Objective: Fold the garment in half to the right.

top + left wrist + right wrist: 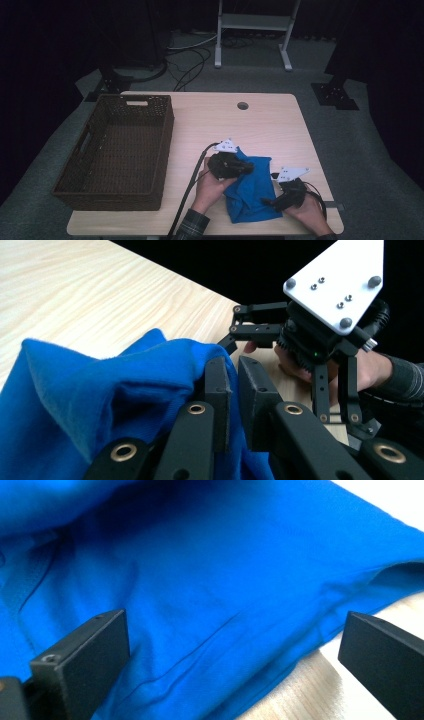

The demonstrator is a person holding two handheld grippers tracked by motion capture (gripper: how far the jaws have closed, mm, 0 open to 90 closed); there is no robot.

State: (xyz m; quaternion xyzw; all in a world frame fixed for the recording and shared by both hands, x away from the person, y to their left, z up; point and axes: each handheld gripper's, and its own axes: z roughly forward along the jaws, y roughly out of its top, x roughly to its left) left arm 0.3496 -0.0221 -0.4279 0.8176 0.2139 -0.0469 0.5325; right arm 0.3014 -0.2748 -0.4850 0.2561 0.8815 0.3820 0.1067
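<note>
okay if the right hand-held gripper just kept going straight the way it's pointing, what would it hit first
Most likely the blue cloth: it lies straight ahead of the right hand-held gripper, whose jaws stand wide open, though how near is unclear.

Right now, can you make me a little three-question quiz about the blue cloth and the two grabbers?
1. True or false: the left gripper has its fingers shut on the blue cloth.
2. Where is the basket? A. left of the cloth, B. on top of the cloth, C. under the table.
3. Fill the gap: the right gripper has its jaws ____ , with cloth lying between them.

Key:
1. True. A fold of cloth is pinched between them in the left gripper view.
2. A.
3. Open. They stand wide apart in the right gripper view and do not press on the cloth.
</note>
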